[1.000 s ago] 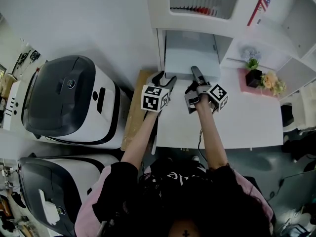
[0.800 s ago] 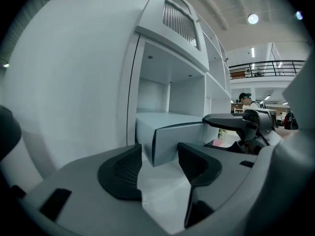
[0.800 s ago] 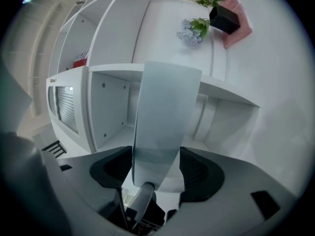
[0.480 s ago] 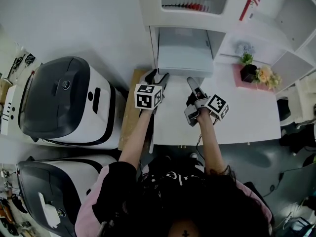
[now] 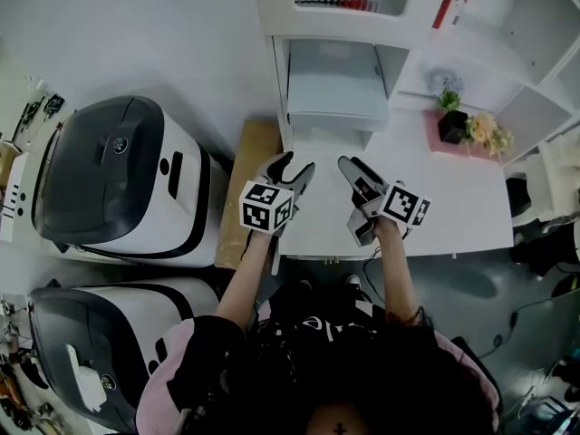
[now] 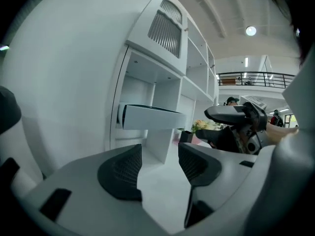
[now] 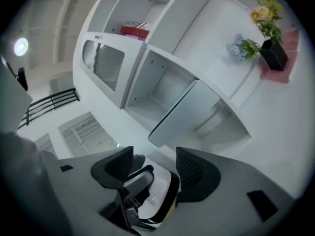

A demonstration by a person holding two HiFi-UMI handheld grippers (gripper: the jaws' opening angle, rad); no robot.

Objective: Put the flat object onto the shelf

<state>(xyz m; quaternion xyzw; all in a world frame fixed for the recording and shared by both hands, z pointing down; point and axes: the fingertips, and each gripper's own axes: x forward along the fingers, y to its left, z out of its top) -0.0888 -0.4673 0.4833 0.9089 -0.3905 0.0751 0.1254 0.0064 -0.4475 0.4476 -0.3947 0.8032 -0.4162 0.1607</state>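
Fingers of our left gripper (image 6: pixel 160 154) and right gripper (image 7: pixel 153 156) stand apart, gripping nothing, above the worktop (image 5: pixel 453 202). We see the flat object (image 5: pixel 332 84) resting in the shelf (image 5: pixel 280 71), its front edge jutting out and its rear end hidden.

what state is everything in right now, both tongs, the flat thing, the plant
left tongs: open, nothing between them
right tongs: open, nothing gripped
flat object: lying level in a shelf compartment, front end sticking out, neither tongs touching it
flower pot: upright on the pink mat
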